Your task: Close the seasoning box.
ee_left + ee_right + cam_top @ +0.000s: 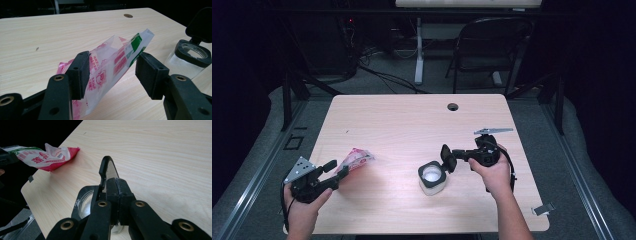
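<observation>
Two claws share the job. At the left edge of the pale wood-grain table (412, 120), the left claw (334, 172) grips a crinkly red-and-white plastic packet (357, 159), raised at one end, likely for pouring. Right of centre, the right claw (446, 157) pinches the hinged black lid (106, 168) upright, probably holding the squarish clear jar (432, 179) open.

My left gripper (339, 171) holds its jaws wide, both pads pressing something between them. My right gripper (447, 157) has its jaws pinched shut, fingertips pointing left.
</observation>
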`<state>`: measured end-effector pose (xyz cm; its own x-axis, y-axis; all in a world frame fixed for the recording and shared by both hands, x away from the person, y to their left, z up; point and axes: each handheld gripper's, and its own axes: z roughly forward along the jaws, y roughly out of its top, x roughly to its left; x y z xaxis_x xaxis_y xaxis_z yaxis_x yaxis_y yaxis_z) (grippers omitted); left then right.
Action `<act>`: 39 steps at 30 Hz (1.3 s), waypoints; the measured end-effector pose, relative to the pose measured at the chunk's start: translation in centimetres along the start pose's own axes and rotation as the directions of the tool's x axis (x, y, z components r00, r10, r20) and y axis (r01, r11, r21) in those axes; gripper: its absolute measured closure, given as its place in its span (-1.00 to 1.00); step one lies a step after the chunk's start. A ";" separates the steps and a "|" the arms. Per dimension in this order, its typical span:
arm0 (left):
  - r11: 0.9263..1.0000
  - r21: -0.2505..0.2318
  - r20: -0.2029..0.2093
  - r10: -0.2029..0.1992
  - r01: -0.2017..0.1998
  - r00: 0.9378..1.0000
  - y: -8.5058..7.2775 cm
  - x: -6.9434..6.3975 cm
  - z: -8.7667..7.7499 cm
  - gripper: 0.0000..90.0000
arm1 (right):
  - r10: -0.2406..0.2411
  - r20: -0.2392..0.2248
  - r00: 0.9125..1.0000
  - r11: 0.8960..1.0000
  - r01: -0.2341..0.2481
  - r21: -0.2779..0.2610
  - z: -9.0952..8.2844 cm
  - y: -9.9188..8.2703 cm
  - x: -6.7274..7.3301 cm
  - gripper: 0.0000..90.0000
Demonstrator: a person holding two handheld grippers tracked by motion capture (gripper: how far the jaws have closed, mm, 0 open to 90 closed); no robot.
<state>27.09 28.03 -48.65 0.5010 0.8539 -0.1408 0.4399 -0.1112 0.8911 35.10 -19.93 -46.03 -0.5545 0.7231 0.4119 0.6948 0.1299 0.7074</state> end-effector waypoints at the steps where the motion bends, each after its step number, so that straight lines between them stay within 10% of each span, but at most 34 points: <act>1: 1.000 -0.003 -0.001 -0.002 0.002 1.000 0.0 0.0 0.0 0.00 | -0.005 -0.006 1.000 1.000 0.005 0.001 0.1 0.0 0.1 0.99; 39: 1.000 0.016 -0.026 -0.001 0.002 1.000 -0.5 0.2 -0.4 0.00 | -0.066 -0.049 0.997 0.992 0.070 0.103 4.1 -1.5 2.2 0.93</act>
<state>26.68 28.43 -48.93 0.4811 0.8668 -0.1310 0.4524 -0.1175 0.8841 34.73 -15.77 -48.56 -0.6207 0.6788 0.3924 0.6975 0.2495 0.6718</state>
